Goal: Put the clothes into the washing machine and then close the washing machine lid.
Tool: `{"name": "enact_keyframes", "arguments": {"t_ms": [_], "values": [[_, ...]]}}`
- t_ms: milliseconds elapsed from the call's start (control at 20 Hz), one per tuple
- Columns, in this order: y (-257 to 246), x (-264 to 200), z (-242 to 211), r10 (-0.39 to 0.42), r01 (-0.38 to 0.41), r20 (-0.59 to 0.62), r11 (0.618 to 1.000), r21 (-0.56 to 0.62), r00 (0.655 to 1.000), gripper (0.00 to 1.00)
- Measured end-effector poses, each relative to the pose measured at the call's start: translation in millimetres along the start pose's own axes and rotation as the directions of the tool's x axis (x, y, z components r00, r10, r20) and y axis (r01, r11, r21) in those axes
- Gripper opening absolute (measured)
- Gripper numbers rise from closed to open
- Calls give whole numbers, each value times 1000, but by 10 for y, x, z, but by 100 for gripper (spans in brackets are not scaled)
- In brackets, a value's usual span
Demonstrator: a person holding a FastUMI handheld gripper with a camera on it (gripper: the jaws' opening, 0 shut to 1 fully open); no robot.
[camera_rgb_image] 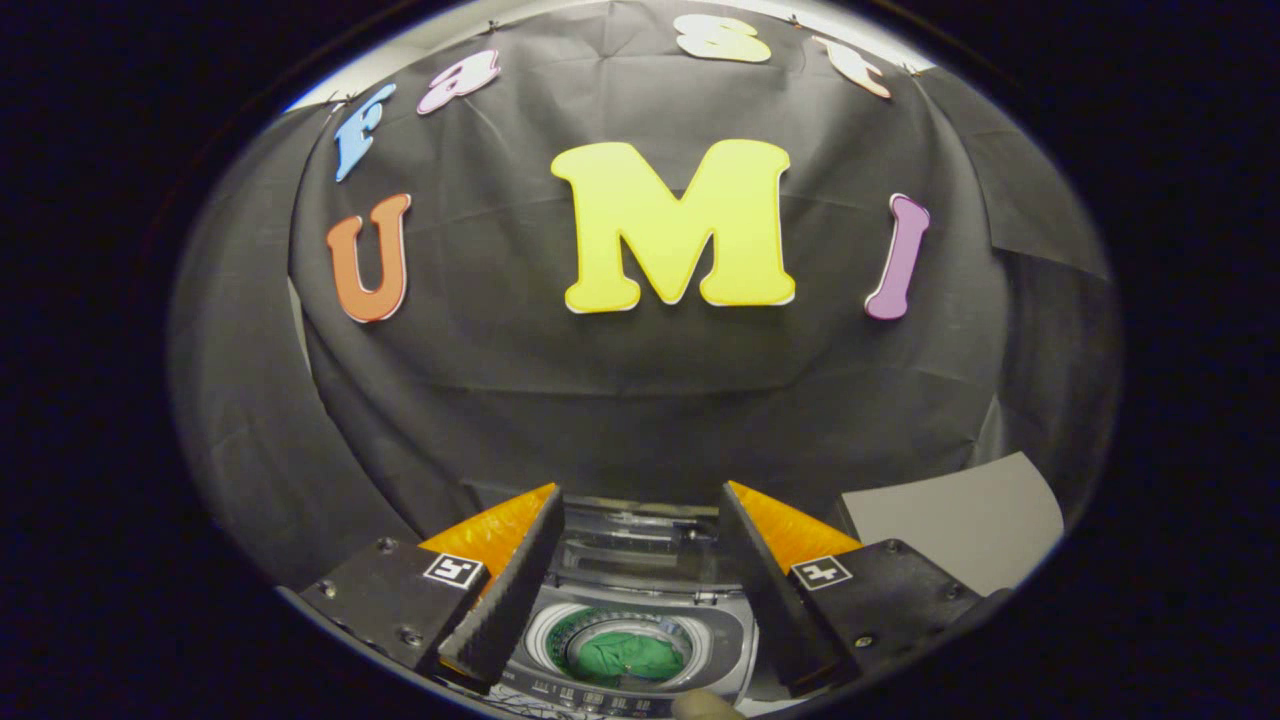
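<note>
A small toy-sized washing machine (722, 632) stands below and between my fingers. Its round drum opening holds a green piece of clothing (630, 656), bunched up inside. The clear lid (640, 545) stands raised at the back of the machine, beyond the drum. My gripper (640, 495) hovers above the machine, open, its two fingers spread wide to either side of the drum with nothing between them. The control panel along the machine's near edge is partly cut off.
A grey flat surface (950, 520) lies beyond the right finger. The black cloth wall (640, 400) hangs close behind the machine. A small pale rounded thing (705, 706) shows at the machine's near edge; I cannot tell what it is.
</note>
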State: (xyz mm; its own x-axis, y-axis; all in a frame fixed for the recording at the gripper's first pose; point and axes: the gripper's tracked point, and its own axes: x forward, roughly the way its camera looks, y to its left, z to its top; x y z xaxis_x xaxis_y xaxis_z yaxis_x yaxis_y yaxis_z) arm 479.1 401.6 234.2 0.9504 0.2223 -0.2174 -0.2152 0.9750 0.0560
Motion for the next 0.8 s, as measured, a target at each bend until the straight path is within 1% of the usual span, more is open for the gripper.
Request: {"name": "enact_keyframes", "arguments": {"t_ms": [150,250,350,500,800], "values": [[1,137,131,-5,5,6,1000,15,1000,97],[38,280,128,-18,18,-13,1000,13,1000,97],[107,417,137,-8,9,-27,1000,16,1000,97],[195,609,113,-6,6,-47,1000,3,999,97],[232,1106,-24,-27,28,-124,1000,7,992,97]]}}
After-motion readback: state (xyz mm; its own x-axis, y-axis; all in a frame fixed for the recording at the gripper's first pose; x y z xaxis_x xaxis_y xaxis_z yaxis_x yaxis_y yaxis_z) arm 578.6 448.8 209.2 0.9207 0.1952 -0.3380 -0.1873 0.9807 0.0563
